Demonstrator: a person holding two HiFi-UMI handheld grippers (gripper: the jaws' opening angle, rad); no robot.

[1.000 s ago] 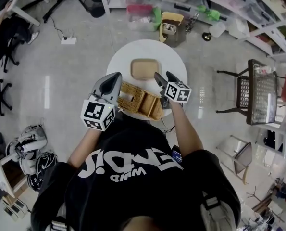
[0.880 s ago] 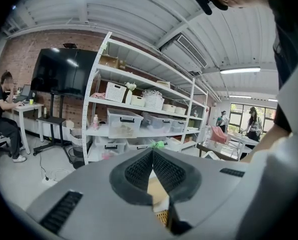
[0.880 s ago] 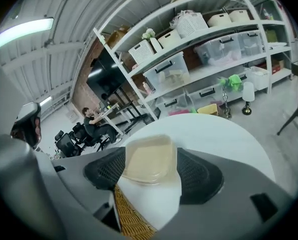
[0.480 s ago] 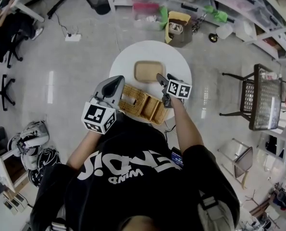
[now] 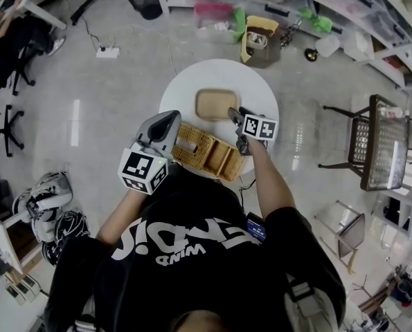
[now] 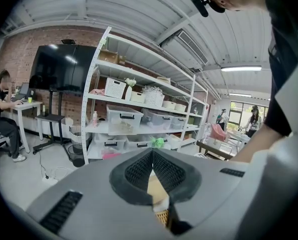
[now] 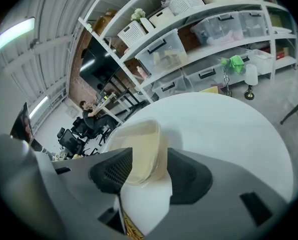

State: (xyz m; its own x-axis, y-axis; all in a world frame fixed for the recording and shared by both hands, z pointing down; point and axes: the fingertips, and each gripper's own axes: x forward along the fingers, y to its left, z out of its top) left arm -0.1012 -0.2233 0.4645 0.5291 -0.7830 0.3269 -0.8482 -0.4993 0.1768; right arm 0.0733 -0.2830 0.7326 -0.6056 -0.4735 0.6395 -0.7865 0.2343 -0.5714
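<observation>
At a round white table [image 5: 192,81], a shallow tan tray [image 5: 216,104] is shown lying flat near the middle of the top, its long axis running left to right in the head view. The right gripper [image 5: 235,113] is held just beside the tray's right end, clearly the nearer of the two. In the right gripper view its jaws are spread apart and empty, and the tray [image 7: 138,144] is framed between them, just ahead on the table [image 7: 224,129] and not gripped.

The left gripper [image 5: 167,116] is held over the left end of a woven basket [image 5: 209,154], which is set at the table's near edge, between the person and the tray. Its pads [image 6: 138,171] are pressed together at the tips, with nothing clamped between them; only a strip of tray and basket weave [image 6: 161,216] is glimpsed beneath.

Nothing is seen in the tray. The inside of the basket cannot be made out.
</observation>
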